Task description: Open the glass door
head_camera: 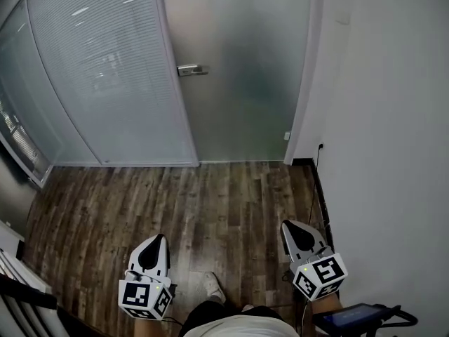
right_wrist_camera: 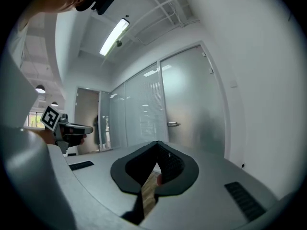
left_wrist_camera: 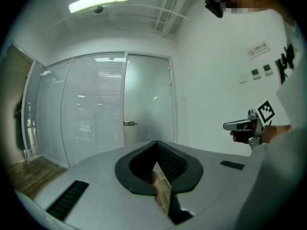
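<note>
The frosted grey-green glass door [head_camera: 245, 83] bears a silver handle [head_camera: 191, 69], with a finely striped pale panel [head_camera: 105, 69] left of it and dark brown plank floor [head_camera: 196, 202] below it.

Even cool light from a ceiling strip lamp [left_wrist_camera: 99, 1], fisheye bending, dark corners, perhaps slight softness.

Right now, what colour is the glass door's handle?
Silver; the handle shows best in the head view.
</note>
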Tool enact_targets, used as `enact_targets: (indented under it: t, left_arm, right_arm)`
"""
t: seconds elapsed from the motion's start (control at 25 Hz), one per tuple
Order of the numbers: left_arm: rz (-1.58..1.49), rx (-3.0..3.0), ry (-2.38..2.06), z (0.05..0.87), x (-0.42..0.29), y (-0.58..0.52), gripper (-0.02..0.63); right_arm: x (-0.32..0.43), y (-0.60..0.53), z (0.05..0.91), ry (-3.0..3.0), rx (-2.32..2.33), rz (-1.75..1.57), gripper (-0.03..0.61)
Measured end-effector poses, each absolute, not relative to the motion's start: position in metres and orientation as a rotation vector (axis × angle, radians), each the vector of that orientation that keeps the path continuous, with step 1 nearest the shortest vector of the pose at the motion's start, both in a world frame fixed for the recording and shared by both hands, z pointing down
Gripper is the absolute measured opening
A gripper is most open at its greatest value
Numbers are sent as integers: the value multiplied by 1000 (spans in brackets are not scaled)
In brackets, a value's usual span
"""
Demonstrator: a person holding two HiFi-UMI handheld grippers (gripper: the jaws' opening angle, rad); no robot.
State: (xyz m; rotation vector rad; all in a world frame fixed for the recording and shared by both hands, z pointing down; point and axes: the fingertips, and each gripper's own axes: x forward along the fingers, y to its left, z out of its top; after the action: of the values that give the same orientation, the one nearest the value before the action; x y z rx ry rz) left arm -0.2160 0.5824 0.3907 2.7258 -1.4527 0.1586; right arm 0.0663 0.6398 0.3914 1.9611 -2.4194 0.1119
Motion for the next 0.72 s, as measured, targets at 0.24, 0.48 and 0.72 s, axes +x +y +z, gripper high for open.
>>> enact_targets:
  t: [0.24, 0.48, 0.72]
  left_arm:
    - [158, 2736, -1391, 402, -150, 517, -2]
    - [135, 2749, -1338, 398, -145, 458, -2]
    - [142, 2734, -1349, 400, -171, 388, -2]
  right_arm:
    - [128, 586, 401, -2372, 1990, 136, 2]
    - [126, 530, 393, -2340, 1995, 129, 2]
    - [97, 450, 380, -2347, 1972, 104, 2]
